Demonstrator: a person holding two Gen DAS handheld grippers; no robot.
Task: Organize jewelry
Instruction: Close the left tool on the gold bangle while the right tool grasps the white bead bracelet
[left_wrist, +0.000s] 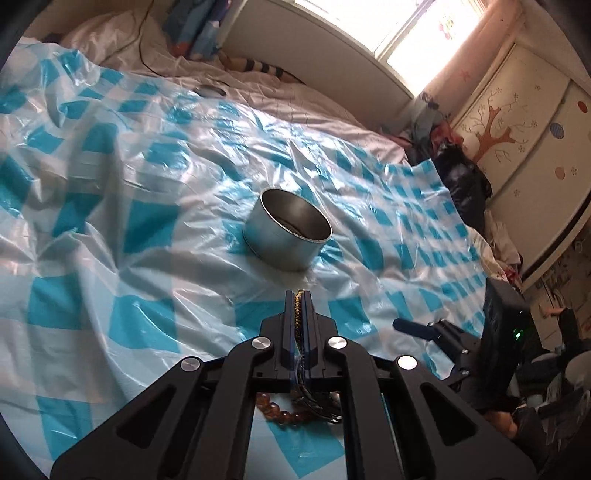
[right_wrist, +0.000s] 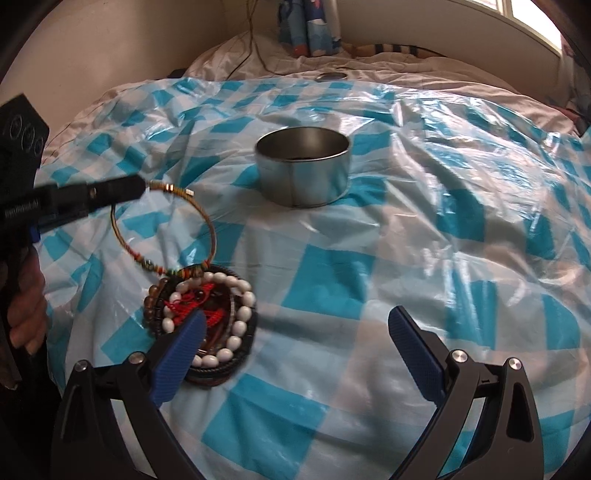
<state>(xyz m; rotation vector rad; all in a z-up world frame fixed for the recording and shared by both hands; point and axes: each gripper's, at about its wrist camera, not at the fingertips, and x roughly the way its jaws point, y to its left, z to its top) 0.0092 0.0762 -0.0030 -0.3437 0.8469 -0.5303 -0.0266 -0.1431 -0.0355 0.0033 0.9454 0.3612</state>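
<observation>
My left gripper (left_wrist: 299, 295) is shut on a thin multicoloured cord bracelet (right_wrist: 207, 221), which hangs as a hoop from its tip (right_wrist: 142, 190) above a pile of bracelets (right_wrist: 207, 321): white beads, brown beads and red cord. A round metal tin (right_wrist: 303, 173) stands open on the blue-and-white checked plastic sheet (right_wrist: 424, 258), beyond the pile; in the left wrist view the tin (left_wrist: 288, 236) is just ahead of the fingertips. My right gripper (right_wrist: 295, 332) is open and empty, its left finger (right_wrist: 181, 350) over the pile's near edge. Brown beads (left_wrist: 277, 410) show under my left gripper.
The sheet covers a rumpled bed. A round tin lid (right_wrist: 332, 76) lies at the far edge. Pillows and a cable lie behind. A painted wardrobe (left_wrist: 517, 147) and dark bags (left_wrist: 461, 181) stand right of the bed.
</observation>
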